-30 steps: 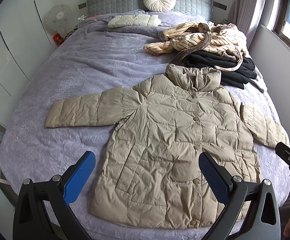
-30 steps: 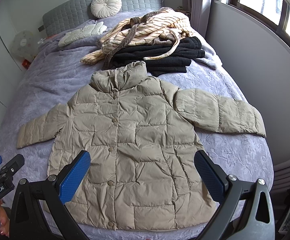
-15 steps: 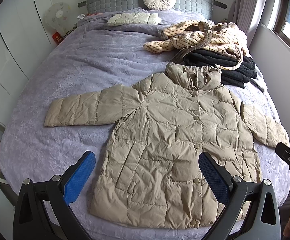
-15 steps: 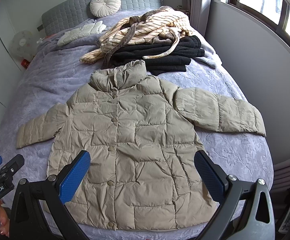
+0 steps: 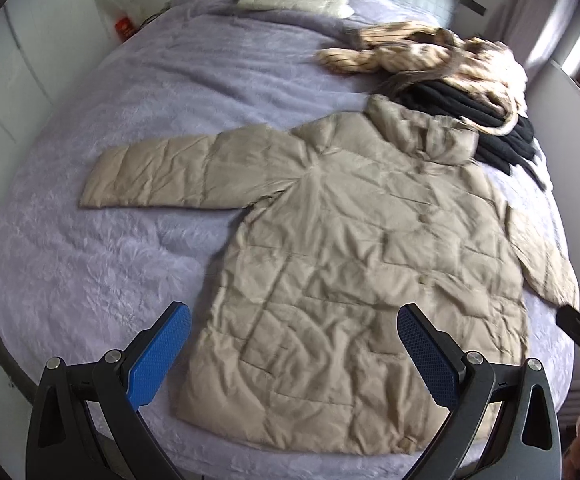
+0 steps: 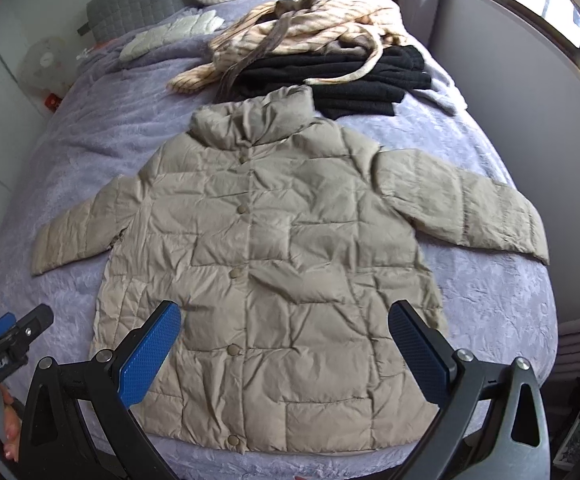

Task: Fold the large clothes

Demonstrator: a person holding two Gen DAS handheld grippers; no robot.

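Lying flat and buttoned on the bed (image 6: 502, 320), hem at the foot edge, collar toward the headboard: beige puffer jacket (image 6: 274, 264). Hovering wide open and empty over the hem, left gripper (image 5: 294, 356) nearer the outstretched left-edge sleeve (image 5: 158, 176), right gripper (image 6: 284, 354) nearer the other.

Left gripper (image 5: 294, 354) has swung left and tilted: the beige puffer jacket (image 5: 354, 272) now sits right of centre in its view, left sleeve (image 5: 158, 176) nearer the middle (frame motion-blurred). Right gripper (image 6: 284, 354) has eased closer; jacket fills more of its view. Jaws on both stand as wide as before.
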